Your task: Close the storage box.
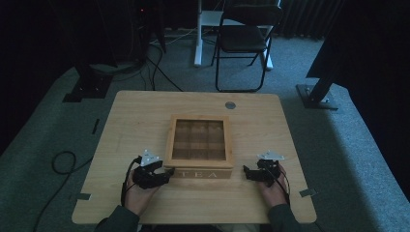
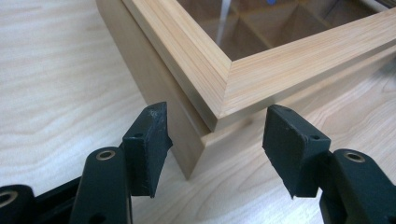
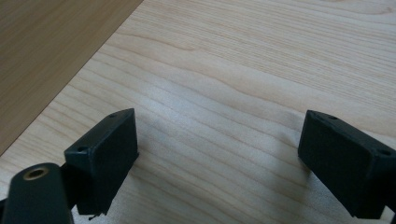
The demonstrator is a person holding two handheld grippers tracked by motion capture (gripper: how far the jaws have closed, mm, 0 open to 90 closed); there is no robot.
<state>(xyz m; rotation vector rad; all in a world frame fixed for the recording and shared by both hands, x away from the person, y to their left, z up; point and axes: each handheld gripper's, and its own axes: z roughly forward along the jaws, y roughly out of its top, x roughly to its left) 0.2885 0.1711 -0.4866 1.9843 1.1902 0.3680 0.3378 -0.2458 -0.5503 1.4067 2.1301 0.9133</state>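
Tea box: I see the wooden tea box near the middle of the table, a little toward my side, with "TEA" lettered on its front wall.
Lid: it is down, a wooden frame around a clear pane.
Contents: through the pane I make out wooden dividers forming a grid of compartments; I cannot tell whether anything lies in them.
Left gripper: my left gripper sits at the box's front left corner, jaws parted to a middling gap on either side of that corner, pads not pressing on the wood.
Right gripper: my right gripper is just beside the box's front right corner, jaws wide, bare tabletop between them.
Beyond the table: a folding chair stands on the carpet at the far side.
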